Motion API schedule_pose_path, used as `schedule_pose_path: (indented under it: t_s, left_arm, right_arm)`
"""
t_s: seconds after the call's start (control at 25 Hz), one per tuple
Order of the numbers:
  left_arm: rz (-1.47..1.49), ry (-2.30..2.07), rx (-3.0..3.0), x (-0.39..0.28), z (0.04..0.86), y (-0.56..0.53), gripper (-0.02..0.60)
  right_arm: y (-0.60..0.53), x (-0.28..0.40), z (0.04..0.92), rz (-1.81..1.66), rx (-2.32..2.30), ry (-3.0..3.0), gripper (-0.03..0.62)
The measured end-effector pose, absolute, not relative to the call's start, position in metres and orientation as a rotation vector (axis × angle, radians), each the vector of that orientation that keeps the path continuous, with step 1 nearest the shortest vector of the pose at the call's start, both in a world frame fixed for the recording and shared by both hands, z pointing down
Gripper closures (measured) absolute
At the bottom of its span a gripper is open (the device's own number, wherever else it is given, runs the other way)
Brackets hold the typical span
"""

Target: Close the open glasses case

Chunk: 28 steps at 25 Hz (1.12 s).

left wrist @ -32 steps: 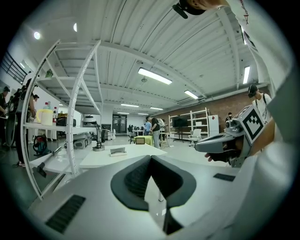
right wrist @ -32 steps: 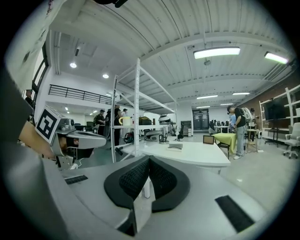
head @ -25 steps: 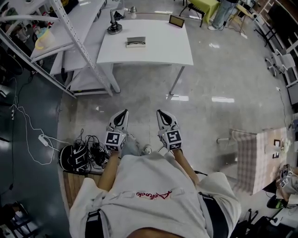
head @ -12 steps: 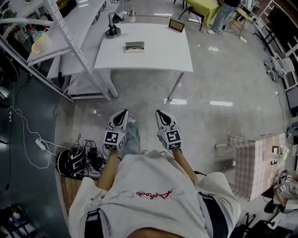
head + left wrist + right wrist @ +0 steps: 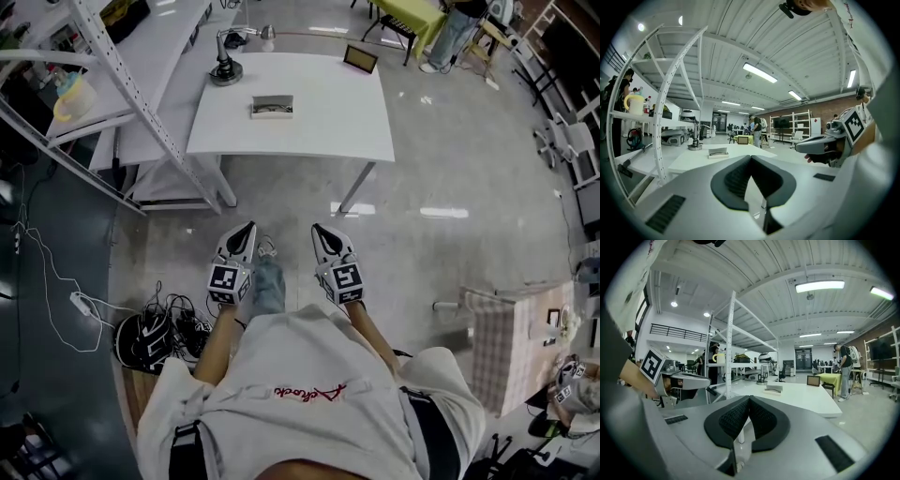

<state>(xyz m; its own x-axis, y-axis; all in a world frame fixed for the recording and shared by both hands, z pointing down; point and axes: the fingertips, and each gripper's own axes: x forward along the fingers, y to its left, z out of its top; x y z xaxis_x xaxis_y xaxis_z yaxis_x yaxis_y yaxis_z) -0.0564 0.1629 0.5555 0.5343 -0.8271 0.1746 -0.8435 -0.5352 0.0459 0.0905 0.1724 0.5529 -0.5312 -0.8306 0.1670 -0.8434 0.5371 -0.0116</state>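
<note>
Facing the table point(image 5: 328, 112) from afar, we hold left gripper point(image 5: 249, 228) and right gripper point(image 5: 319, 229) closed, empty. The glasses case point(image 5: 272, 106) sits open, untouched

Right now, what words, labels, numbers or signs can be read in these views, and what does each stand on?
On the person's shirt, red script: upside down, too blurred to read.
On the left gripper and right gripper cubes: square marker patterns, no letters.
On the white table, a frame: too small to read.

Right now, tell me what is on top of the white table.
On the table sit a glasses case, a lamp and a small frame. What is inside the glasses case is too small to tell.
</note>
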Motion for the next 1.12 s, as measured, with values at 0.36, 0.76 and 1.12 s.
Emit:
schedule_pose_path:
  t_s: [0.36,0.76,1.12]
  left_arm:
    - [0.167,-1.41,2.645,-0.068,0.553,0.072,0.554]
    - [0.162,-1.389,2.629,-0.085,0.547,-0.023,0.553]
    - [0.171,-1.349,2.645,-0.094,0.542,-0.111,0.554]
  right_arm:
    - [0.084,0.077,0.548,0.127,1.45,-2.589,0.574]
    - [-0.013,0.062,0.54,0.136,1.461,-2.563,0.574]
    - [-0.1,0.049,0.533,0.132,1.491,-2.552,0.574]
